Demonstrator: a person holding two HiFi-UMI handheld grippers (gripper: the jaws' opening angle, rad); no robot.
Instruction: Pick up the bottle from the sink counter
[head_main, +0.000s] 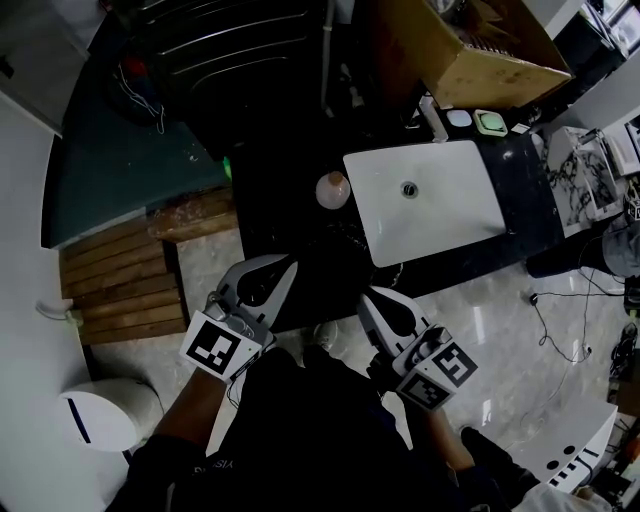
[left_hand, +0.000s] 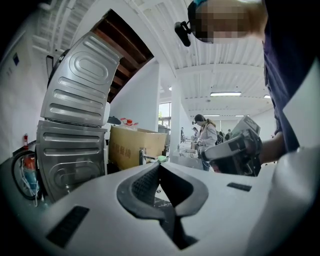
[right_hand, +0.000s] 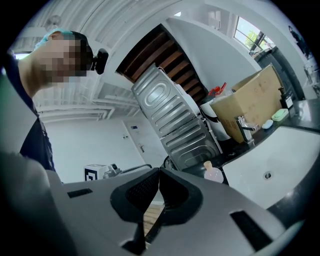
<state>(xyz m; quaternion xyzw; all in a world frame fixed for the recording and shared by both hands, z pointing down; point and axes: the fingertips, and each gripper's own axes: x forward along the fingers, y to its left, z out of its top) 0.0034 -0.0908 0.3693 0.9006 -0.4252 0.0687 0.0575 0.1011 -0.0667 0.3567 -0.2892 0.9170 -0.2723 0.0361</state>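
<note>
Both jaw pairs were closed, empty: left gripper (head_main: 282, 268), right gripper (head_main: 370, 299). Bottle (head_main: 332, 189) stood on the dark counter (head_main: 520, 180) just left of the sink (head_main: 440, 215), well apart from both.

Head view looks steeply down on the sink (head_main: 440, 215). Both gripper views sit close behind their jaws, facing level. All three share the cardboard box (left_hand: 135, 145).
</note>
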